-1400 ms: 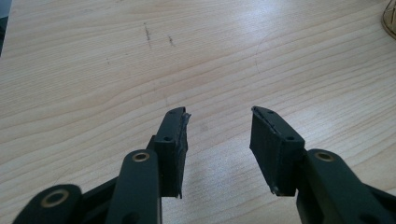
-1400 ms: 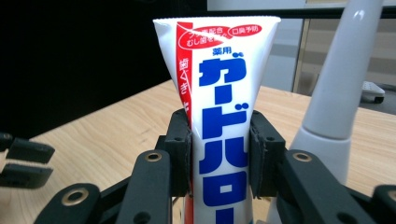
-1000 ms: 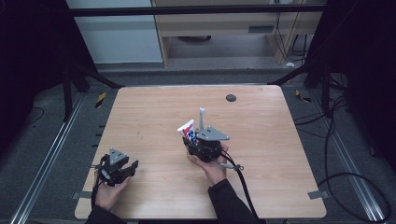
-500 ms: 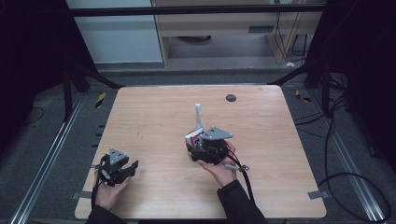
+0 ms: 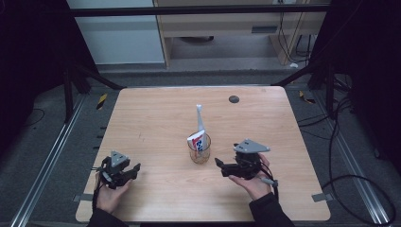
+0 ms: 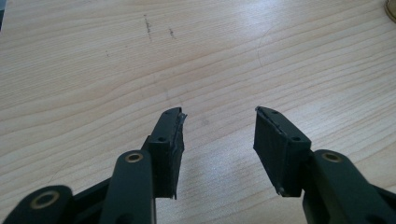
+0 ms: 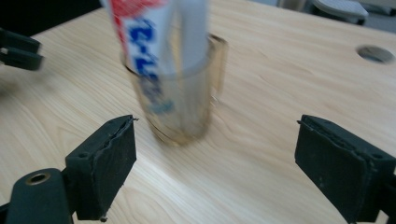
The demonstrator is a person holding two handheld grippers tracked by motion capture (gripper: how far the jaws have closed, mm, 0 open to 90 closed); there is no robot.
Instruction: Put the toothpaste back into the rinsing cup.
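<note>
Since the earlier frames your right gripper has backed off the glass cup toward your side of the table and now sits just to the cup's right. Its jaws have just been opening, and nothing lies between them. The cup stood right at those jaws before; now it stands free near the table's middle, holding a toothpaste tube and a white toothbrush that rises above the rim. Your left gripper has kept its place by the near left edge.

The wooden top is bare around the cup on all sides, with wide room toward the far edge, where a dark round hole sits, and room along the left side.

In the right gripper view the jaws stand wide apart, with the cup ahead of the gap and touching neither pad; the picture is blurred, so the tube's print can't be read.

In the left gripper view your left gripper has its jaws open over bare wood, holding nothing; they have just been opening a little more.
</note>
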